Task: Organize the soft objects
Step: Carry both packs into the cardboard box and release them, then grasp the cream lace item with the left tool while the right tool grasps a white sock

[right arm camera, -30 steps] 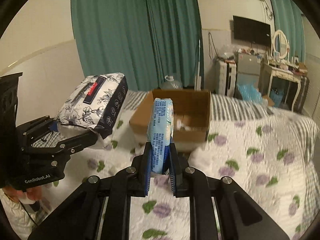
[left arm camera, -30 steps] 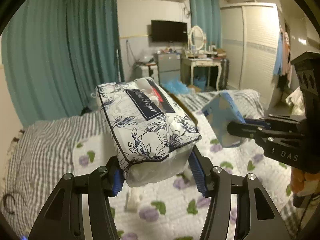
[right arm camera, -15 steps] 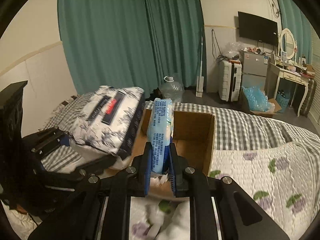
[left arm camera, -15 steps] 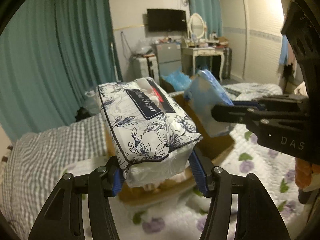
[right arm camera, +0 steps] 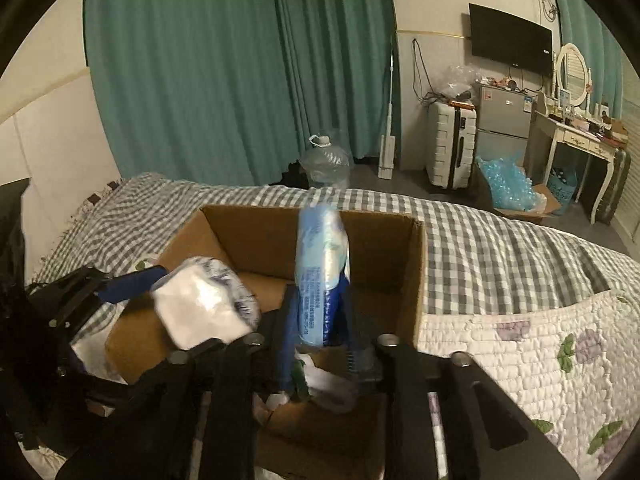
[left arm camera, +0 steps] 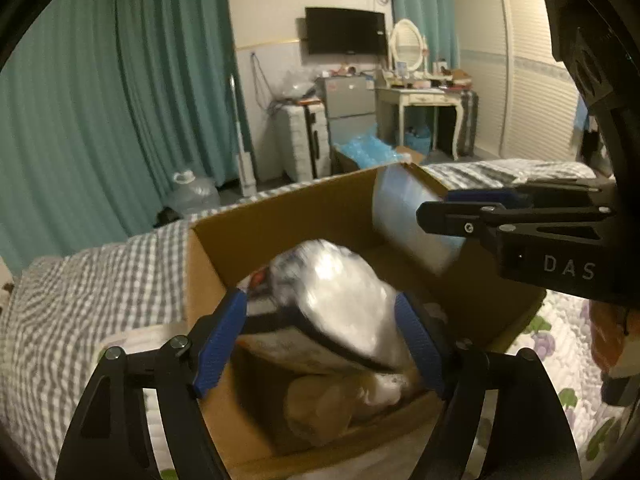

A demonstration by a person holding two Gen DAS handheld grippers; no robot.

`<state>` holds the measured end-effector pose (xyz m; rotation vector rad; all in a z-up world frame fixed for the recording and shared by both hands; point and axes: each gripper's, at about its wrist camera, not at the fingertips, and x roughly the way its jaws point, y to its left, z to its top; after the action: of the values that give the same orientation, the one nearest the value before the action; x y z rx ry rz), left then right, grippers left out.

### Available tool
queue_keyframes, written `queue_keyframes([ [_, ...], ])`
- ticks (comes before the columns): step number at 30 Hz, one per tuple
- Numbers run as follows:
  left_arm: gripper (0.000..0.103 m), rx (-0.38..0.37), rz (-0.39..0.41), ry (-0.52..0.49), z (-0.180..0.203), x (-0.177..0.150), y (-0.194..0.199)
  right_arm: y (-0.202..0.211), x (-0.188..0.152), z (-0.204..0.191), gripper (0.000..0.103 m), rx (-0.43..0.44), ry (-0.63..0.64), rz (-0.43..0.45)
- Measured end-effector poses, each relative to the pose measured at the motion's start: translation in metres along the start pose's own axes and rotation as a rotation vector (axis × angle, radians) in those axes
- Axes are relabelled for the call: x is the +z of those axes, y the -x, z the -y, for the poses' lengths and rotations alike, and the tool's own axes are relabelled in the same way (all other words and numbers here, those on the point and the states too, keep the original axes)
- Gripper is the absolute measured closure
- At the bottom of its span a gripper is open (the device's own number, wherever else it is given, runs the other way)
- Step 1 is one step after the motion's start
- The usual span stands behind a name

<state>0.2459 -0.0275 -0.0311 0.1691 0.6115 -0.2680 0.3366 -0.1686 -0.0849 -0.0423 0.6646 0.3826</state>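
An open cardboard box (left arm camera: 280,224) sits on the bed, also in the right wrist view (right arm camera: 384,240). My left gripper (left arm camera: 320,344) has its jaws spread wide; the floral tissue pack (left arm camera: 340,296) is blurred between them, tipping down into the box, and shows in the right wrist view (right arm camera: 200,308). My right gripper (right arm camera: 316,320) is over the box; its jaws look slightly parted around the upright blue tissue pack (right arm camera: 320,264), which appears blurred. That pack also shows in the left wrist view (left arm camera: 412,220). Soft items (left arm camera: 340,404) lie in the box.
The bed has a grey checked sheet (right arm camera: 480,232) and a floral quilt (right arm camera: 540,344). Beyond it stand teal curtains (right arm camera: 240,60), a water jug (right arm camera: 324,160), a suitcase (right arm camera: 452,144), a small fridge (right arm camera: 504,120) and a dressing table (right arm camera: 576,136).
Both grippers moved forward and down over the box. The left jaws have opened and the floral pack is dropping from them. The blue pack now hangs inside the box opening.
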Motion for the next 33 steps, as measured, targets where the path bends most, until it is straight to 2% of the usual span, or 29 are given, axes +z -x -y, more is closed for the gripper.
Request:
queue_keyframes([
  [1, 0.025, 0.007, 0.003, 0.000, 0.001, 0.003, 0.001, 0.003, 0.000, 0.000, 0.057, -0.009, -0.002, 0.001],
  [2, 0.025, 0.015, 0.003, -0.003, 0.001, 0.002, 0.004, 0.010, 0.000, 0.001, 0.032, -0.018, -0.011, 0.015],
  [3, 0.025, 0.022, 0.006, -0.003, 0.001, 0.002, 0.008, 0.017, -0.001, 0.002, 0.016, -0.024, -0.022, 0.028],
  [7, 0.025, 0.049, 0.022, 0.017, 0.000, 0.002, 0.034, 0.057, 0.002, -0.001, 0.015, -0.037, -0.056, 0.063],
  [11, 0.024, 0.088, 0.079, 0.073, -0.009, 0.004, 0.083, 0.123, 0.005, -0.017, 0.010, -0.095, -0.039, 0.089],
  [13, 0.006, 0.088, 0.098, 0.097, -0.013, 0.004, 0.111, 0.155, 0.003, -0.027, 0.008, -0.105, -0.023, 0.116],
  [15, 0.006, 0.100, 0.127, 0.109, -0.015, 0.002, 0.140, 0.185, 0.000, -0.037, 0.002, -0.120, -0.002, 0.139],
  [17, 0.006, 0.116, 0.165, 0.123, -0.015, -0.002, 0.172, 0.213, -0.005, -0.049, 0.001, -0.149, 0.023, 0.166],
  [20, 0.006, 0.113, 0.173, 0.132, -0.016, -0.007, 0.196, 0.234, -0.018, -0.062, 0.001, -0.162, 0.053, 0.170],
  [25, 0.006, 0.123, 0.165, 0.140, -0.014, -0.030, 0.209, 0.233, -0.046, -0.067, 0.001, -0.148, 0.040, 0.121],
  [28, 0.006, 0.165, 0.150, 0.138, -0.007, -0.050, 0.204, 0.213, -0.071, -0.072, 0.001, -0.136, 0.042, 0.074],
  [33, 0.006, 0.209, 0.091, 0.228, -0.012, -0.088, 0.166, 0.164, -0.104, -0.066, 0.001, -0.119, 0.022, 0.023],
])
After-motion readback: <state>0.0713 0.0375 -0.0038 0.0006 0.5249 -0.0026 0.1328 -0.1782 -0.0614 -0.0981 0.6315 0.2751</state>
